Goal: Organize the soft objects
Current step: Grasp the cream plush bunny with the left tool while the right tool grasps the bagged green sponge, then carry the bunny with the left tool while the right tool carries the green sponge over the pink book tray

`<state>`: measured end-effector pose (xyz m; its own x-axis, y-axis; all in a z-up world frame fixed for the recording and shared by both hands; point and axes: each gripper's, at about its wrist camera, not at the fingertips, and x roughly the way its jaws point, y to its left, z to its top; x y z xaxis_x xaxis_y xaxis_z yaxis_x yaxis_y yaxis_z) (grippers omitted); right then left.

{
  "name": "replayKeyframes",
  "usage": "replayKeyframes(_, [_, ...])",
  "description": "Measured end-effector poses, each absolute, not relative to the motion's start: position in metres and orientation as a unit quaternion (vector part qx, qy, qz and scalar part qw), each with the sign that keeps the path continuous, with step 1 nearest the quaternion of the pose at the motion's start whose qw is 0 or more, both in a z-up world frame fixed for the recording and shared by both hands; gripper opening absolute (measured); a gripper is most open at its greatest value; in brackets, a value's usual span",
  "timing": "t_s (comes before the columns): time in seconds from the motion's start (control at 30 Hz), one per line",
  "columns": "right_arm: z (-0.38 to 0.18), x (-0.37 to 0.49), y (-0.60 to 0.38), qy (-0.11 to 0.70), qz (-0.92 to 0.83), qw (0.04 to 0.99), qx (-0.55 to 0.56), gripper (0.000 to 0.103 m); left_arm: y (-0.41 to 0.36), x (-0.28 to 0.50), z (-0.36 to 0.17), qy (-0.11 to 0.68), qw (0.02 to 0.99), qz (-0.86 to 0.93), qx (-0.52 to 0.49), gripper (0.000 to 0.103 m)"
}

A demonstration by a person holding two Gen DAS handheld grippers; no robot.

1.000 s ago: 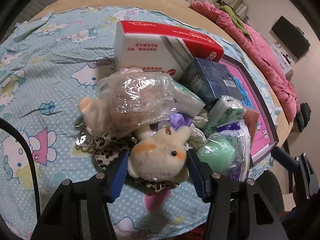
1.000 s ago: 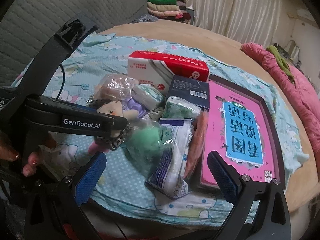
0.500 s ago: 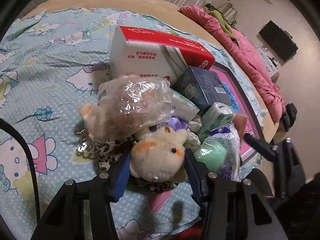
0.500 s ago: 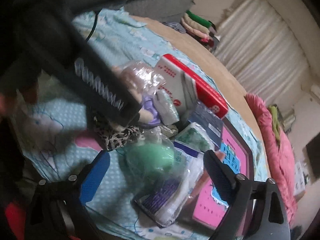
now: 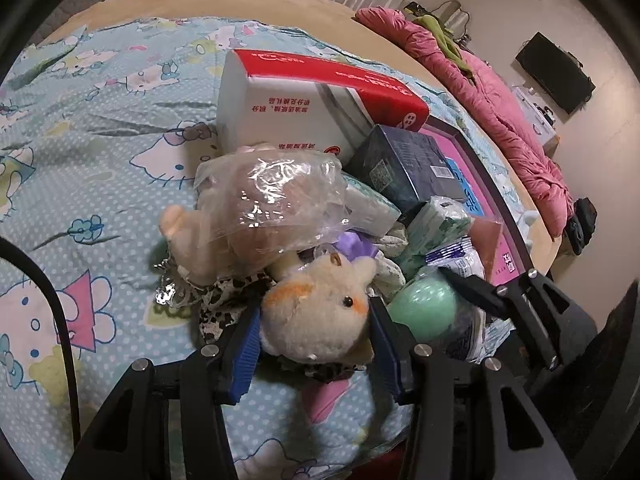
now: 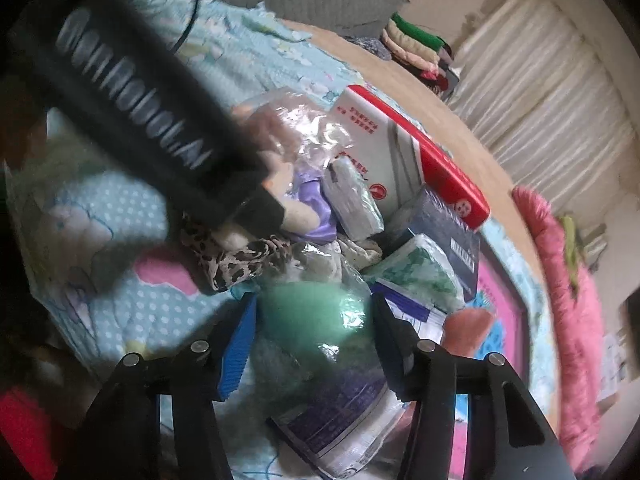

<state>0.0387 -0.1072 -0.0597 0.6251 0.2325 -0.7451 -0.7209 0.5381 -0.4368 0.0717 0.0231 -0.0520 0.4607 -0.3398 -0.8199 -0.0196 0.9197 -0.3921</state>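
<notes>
Now cream plush toy [image 5: 320, 316] pinched between left fingers [image 5: 245, 344].

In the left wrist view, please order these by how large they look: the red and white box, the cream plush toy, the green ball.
1. red and white box, clearly largest.
2. cream plush toy, though it is nearest the camera, so it may look enlarged.
3. green ball, partly hidden.
</notes>
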Motion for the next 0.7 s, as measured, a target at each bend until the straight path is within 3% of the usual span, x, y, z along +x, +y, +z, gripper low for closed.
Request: replayKeyframes(0.7, [0.022, 0.042, -0.184, 0.289, 0.280, 0.902, -0.158, 0.057, 0.004, 0.049, -0.020, 0.495, 0.847, -0.096, -0.167, 0.050])
